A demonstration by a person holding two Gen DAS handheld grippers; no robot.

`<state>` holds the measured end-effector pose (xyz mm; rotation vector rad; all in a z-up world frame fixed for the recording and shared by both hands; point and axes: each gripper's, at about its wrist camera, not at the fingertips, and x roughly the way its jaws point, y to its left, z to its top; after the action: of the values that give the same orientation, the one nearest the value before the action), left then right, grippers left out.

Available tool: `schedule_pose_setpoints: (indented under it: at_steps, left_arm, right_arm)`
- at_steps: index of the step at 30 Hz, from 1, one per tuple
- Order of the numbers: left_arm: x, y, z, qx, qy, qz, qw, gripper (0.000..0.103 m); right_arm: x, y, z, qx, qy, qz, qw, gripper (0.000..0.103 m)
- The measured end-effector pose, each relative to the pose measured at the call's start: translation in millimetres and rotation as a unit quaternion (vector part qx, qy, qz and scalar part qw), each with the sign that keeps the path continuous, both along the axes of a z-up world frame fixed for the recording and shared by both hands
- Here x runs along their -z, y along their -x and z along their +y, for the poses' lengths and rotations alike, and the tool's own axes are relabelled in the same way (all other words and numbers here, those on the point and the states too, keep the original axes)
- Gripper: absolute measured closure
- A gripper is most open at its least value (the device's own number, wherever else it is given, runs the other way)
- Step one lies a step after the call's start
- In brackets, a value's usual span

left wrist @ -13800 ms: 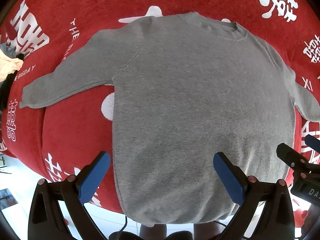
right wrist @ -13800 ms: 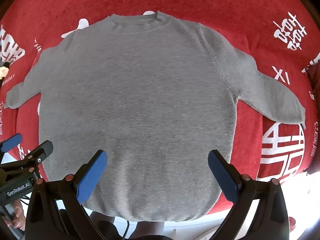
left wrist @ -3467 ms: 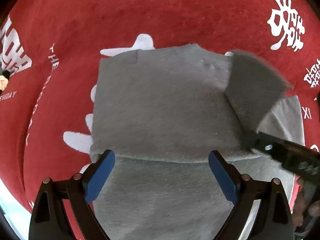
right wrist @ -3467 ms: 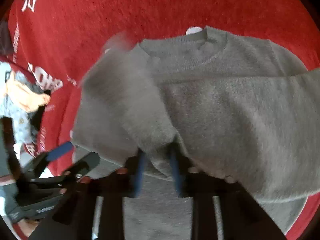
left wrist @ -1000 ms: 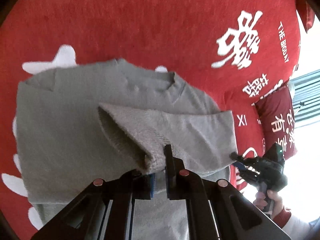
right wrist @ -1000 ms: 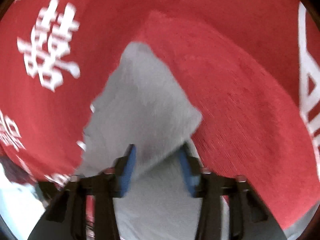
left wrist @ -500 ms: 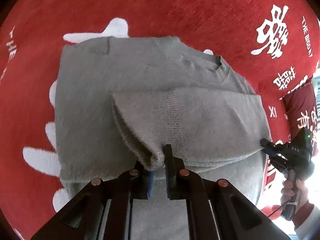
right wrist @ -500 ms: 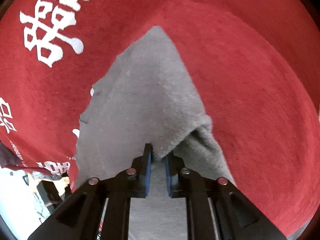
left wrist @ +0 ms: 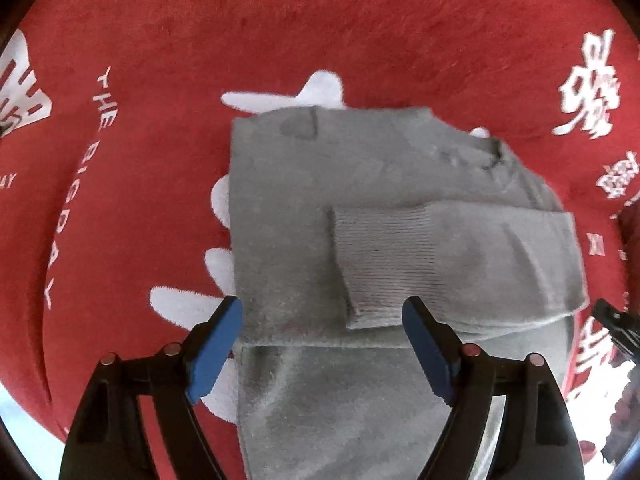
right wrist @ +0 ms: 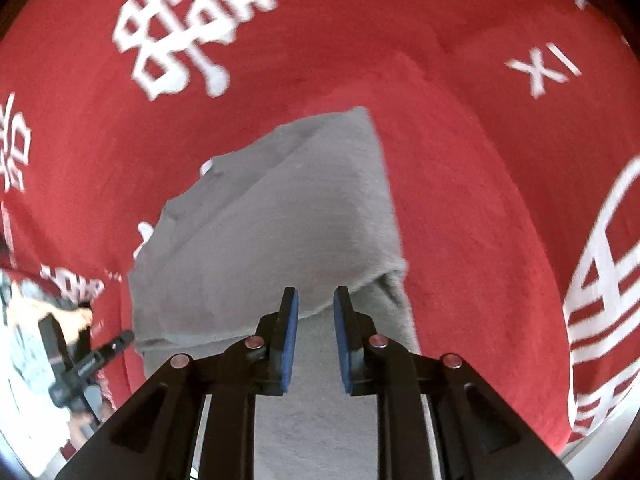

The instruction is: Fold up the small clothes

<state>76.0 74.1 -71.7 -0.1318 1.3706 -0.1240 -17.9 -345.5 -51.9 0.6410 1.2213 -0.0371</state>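
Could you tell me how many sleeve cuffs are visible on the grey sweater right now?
1. A ribbed cuff lies folded across the grey sweater, ahead of the open left hand-held gripper. The other sleeve's cuff may be hidden under the folds.

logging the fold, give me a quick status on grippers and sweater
Left gripper open, holding nothing. Right gripper partly open, empty. Grey sweater on red blanket, both sleeves folded in. Nothing in the way.

The sweater (left wrist: 288, 216) lies on the blanket (left wrist: 240, 40), sleeve (left wrist: 460, 256) folded across it.
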Motion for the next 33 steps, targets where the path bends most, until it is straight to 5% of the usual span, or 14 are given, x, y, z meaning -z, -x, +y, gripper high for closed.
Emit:
schedule_pose_setpoints:
  at_steps: [4, 16, 21, 33]
  left_arm:
    - [22.9, 0.9, -14.8, 0.017, -0.077, 0.022, 0.9967, 0.02]
    - [21.6, 44.4, -14.8, 0.03, -0.036, 0.08, 0.9957, 0.02]
    - [15.9, 61.3, -29.4, 0.025, -0.025, 0.092, 0.9951, 0.02]
    - [0.3, 97.3, -92.9, 0.021, -0.036, 0.092, 0.9949, 0.02]
  right_arm:
    - [7.2, -3.8, 11.7, -0.012, 0.004, 0.016, 1.0, 0.083]
    - [6.1, 37.6, 20.9, -0.062, 0.026, 0.051, 0.996, 0.082]
    - [-1.3, 52.8, 17.1, -0.082, 0.022, 0.048, 0.995, 0.052]
    - [-9.3, 59.9, 7.2, -0.149, 0.035, 0.036, 0.988, 0.042]
